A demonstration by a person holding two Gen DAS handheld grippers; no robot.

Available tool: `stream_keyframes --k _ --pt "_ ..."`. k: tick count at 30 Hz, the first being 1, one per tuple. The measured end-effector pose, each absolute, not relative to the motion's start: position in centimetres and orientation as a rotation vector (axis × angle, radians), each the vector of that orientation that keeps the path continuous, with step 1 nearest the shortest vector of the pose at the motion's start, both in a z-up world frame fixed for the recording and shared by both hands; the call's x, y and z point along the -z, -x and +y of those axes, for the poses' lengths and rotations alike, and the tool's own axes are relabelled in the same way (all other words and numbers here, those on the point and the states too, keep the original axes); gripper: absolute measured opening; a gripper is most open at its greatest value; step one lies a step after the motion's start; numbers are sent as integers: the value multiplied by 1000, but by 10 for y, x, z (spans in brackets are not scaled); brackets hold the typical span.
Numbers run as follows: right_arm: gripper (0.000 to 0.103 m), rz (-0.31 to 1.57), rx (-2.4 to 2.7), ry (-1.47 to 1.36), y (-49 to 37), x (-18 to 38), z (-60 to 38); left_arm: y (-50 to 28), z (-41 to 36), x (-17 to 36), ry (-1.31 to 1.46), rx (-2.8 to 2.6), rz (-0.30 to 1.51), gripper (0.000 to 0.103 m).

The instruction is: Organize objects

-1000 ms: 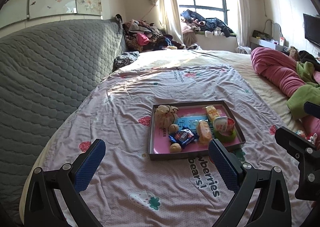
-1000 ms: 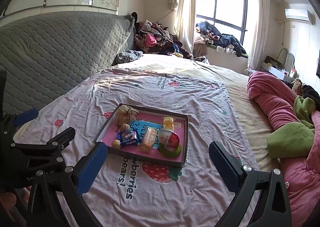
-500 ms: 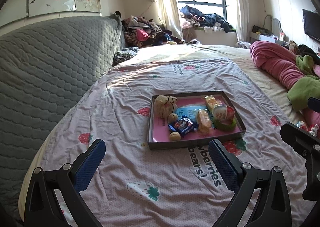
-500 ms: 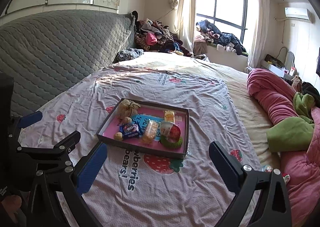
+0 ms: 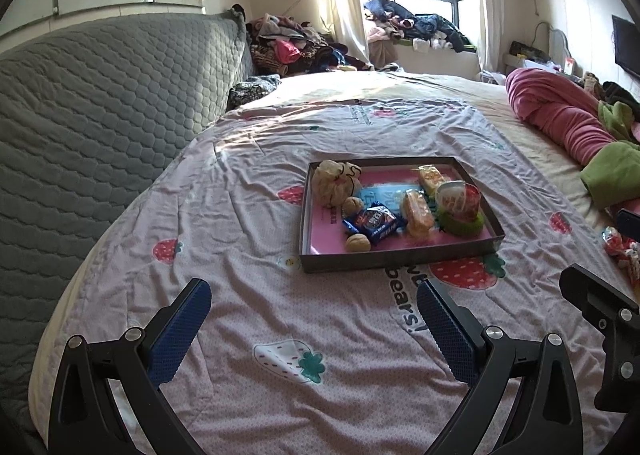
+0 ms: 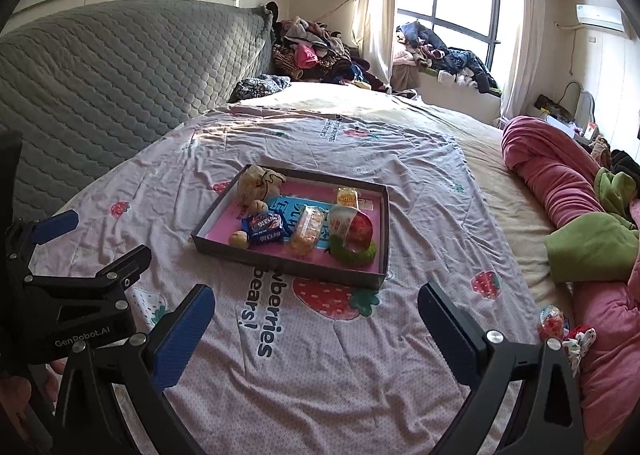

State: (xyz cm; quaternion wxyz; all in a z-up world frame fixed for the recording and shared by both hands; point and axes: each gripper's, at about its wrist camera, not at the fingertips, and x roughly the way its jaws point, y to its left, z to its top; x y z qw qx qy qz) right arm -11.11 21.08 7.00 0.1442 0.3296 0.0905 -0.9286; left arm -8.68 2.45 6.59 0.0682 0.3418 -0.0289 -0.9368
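1. Above a strawberry-print bedsheet (image 5: pixel 248 295), the left gripper (image 5: pixel 312 331) and right gripper (image 6: pixel 316 329) hover with jaws spread wide, both empty.
2. Ahead, a shallow tray (image 5: pixel 396 257) rests on the sheet, holding a blue snack packet (image 5: pixel 374 219) and other snacks.

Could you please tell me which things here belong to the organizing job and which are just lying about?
Job:
tray
blue snack packet
walnut
green ring
wrapped sweets outside the tray
left gripper, open
right gripper, open

Lying about:
pink quilt
green blanket
clothes pile
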Motion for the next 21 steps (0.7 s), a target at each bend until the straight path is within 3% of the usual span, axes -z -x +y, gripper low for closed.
stream_keyframes --k 21 --pt "102 254 2644 -1037 104 -27 212 80 25 -28 -1108 2793 -112 102"
